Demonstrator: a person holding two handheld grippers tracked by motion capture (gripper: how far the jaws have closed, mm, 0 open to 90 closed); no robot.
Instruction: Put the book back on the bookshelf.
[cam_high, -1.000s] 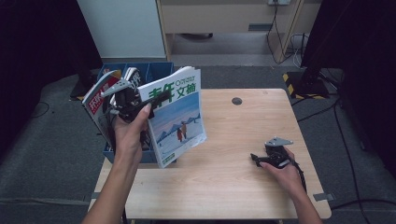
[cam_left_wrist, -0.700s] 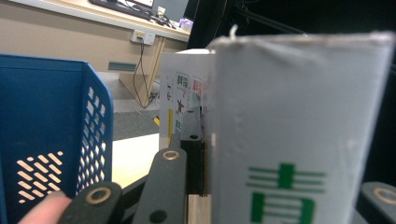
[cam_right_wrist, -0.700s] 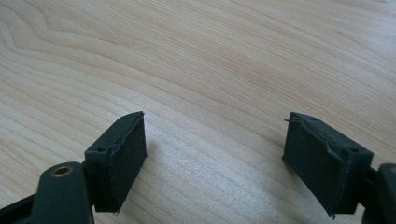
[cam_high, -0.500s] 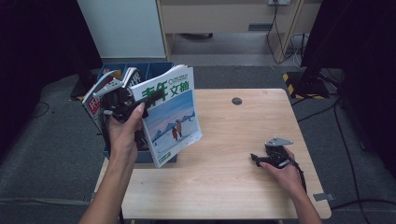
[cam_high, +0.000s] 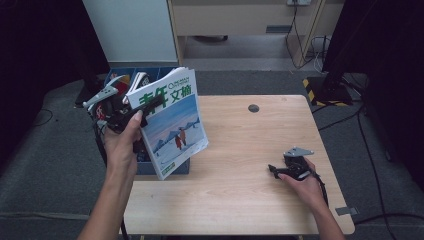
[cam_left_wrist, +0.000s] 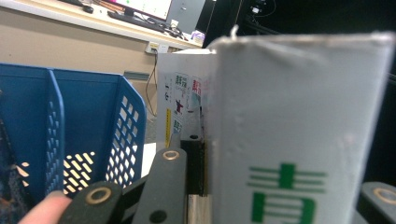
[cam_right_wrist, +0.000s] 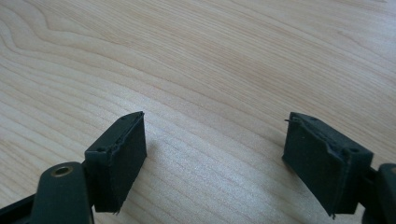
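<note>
The left gripper (cam_high: 131, 111) pinches the thin, bendy magazine (cam_high: 172, 125) near its top edge (it may flop), while the right gripper (cam_right_wrist: 215, 158) rests wide open.

Green-titled snowy-blue magazine (cam_high: 172, 125), perforated blue basket (cam_left_wrist: 88, 135).

The room is dim and dark at the sides. Soft overhead light falls on the table (cam_high: 240, 150). Ahead of the right jaws the wood shows pale glare; the magazine (cam_left_wrist: 299, 140) between the left jaws blurs.
</note>
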